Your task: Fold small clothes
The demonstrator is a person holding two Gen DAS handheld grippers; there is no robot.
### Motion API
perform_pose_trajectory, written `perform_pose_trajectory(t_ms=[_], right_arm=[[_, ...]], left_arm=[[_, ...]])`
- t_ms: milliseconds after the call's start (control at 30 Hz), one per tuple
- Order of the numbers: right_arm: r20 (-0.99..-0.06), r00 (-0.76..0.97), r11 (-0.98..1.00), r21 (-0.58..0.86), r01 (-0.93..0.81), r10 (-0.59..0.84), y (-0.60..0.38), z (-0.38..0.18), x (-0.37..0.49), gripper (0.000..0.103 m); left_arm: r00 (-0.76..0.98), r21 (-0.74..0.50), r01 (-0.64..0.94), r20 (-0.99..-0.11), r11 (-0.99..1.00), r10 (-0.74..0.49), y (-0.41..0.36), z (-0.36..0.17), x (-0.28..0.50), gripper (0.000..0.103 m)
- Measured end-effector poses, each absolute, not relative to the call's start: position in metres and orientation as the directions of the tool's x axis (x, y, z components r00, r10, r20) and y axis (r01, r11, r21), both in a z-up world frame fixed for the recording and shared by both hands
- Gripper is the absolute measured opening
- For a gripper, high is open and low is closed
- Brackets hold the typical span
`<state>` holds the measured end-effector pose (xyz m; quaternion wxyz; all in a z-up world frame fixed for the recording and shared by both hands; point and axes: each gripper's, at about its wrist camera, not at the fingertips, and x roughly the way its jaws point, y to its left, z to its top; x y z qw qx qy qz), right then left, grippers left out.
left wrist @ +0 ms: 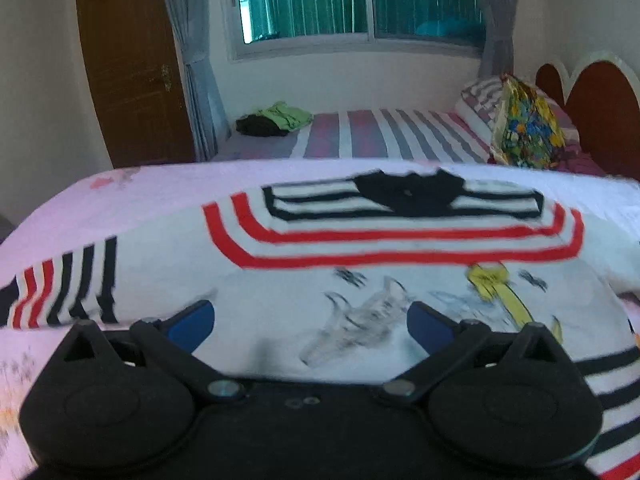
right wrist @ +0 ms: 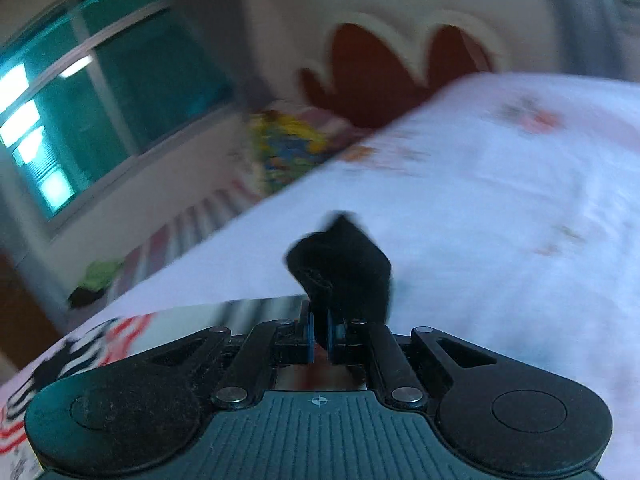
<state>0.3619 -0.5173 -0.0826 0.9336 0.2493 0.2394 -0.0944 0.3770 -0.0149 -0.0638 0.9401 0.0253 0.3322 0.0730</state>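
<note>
A small white shirt (left wrist: 360, 280) with red and black stripes, a black collar and a printed front lies spread on the pink bed sheet (left wrist: 120, 200). My left gripper (left wrist: 310, 320) is open just above its lower front, blue pads apart. In the right wrist view, my right gripper (right wrist: 320, 334) is shut on a black piece of the shirt (right wrist: 344, 264), likely a sleeve cuff or collar, lifted above the sheet (right wrist: 480, 240). The striped part of the shirt (right wrist: 100, 344) shows at the lower left; this view is blurred.
A second bed with a striped sheet (left wrist: 380, 132) stands behind, with a colourful pillow (left wrist: 524, 128) and a green and black pile of clothes (left wrist: 276, 120). A wooden headboard (left wrist: 600, 120) is at the right, a window (left wrist: 360, 0) and a door (left wrist: 132, 60) beyond.
</note>
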Motion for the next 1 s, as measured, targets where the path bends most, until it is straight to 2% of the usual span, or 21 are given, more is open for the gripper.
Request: perform_pose_trajectory(t_ms=[133,300,400,500,567,600,633,667,700,767,800,833,900,933,1000], right_arm=[[-0.468,0.881,0.898,0.414,0.147,0.072,-0.439,-0.066,0.386,0.005],[-0.494,0.844,0.930,0.366,-0.016,0.208,-0.325,-0.070,0.413,0.005],[-0.519,0.808,0.934,0.343,-0.102,0.279,-0.261,-0.083,0.422,0.005],[-0.549,0.765,0.931,0.318,-0.182,0.337,-0.213,-0.101,0.430,0.005],[-0.606,0.710,0.931,0.283,-0.228,0.358,-0.188,-0.117,0.438,0.007],[-0.630,0.701,0.942,0.230,-0.244,0.335,-0.174,-0.125,0.439,0.018],[-0.606,0.731,0.948,0.163,-0.272,0.314,-0.164,-0.124,0.432,0.028],[-0.601,0.737,0.948,0.131,-0.289,0.308,-0.159,-0.122,0.425,0.053],[-0.578,0.756,0.948,0.123,-0.293,0.309,-0.160,-0.118,0.414,0.058],[-0.553,0.785,0.959,0.115,-0.260,0.279,-0.165,-0.113,0.400,0.058],[-0.546,0.792,0.962,0.135,-0.236,0.272,-0.174,-0.111,0.396,0.058],[-0.541,0.797,0.963,0.170,-0.208,0.267,-0.186,-0.108,0.390,0.058],[-0.545,0.804,0.967,0.210,-0.144,0.238,-0.208,-0.103,0.384,0.057],[-0.546,0.807,0.968,0.221,-0.120,0.224,-0.220,-0.099,0.380,0.058],[-0.546,0.813,0.969,0.232,-0.086,0.203,-0.237,-0.091,0.373,0.058]], left_arm=[[0.759,0.083,-0.115,-0.635,0.990,0.141,0.011,-0.062,0.393,0.102],[0.744,0.029,-0.127,-0.658,0.991,0.114,0.045,-0.064,0.403,0.101],[0.741,-0.011,-0.083,-0.669,0.996,0.054,0.062,-0.063,0.400,0.097],[0.736,0.003,-0.066,-0.675,0.998,0.051,0.074,-0.063,0.401,0.087],[0.733,-0.021,-0.056,-0.680,0.998,0.027,0.081,-0.064,0.403,0.086],[0.729,-0.040,-0.040,-0.684,0.998,0.002,0.083,-0.065,0.405,0.085],[0.727,-0.052,-0.026,-0.686,0.998,-0.016,0.084,-0.065,0.407,0.082],[0.728,-0.061,-0.013,-0.685,0.998,-0.032,0.083,-0.066,0.408,0.081],[0.728,-0.082,0.011,-0.683,0.997,-0.065,0.081,-0.066,0.410,0.077],[0.717,-0.141,0.070,-0.681,0.987,-0.148,0.070,-0.067,0.417,0.061],[0.704,-0.176,0.107,-0.681,0.979,-0.199,0.062,-0.070,0.422,0.049],[0.687,-0.222,0.149,-0.678,0.964,-0.262,0.051,-0.073,0.428,0.042],[0.629,-0.325,0.212,-0.677,0.922,-0.383,0.026,-0.082,0.441,0.035],[0.596,-0.364,0.237,-0.677,0.901,-0.431,0.011,-0.088,0.446,0.036],[0.546,-0.370,0.238,-0.714,0.898,-0.439,-0.016,-0.102,0.458,0.033]])
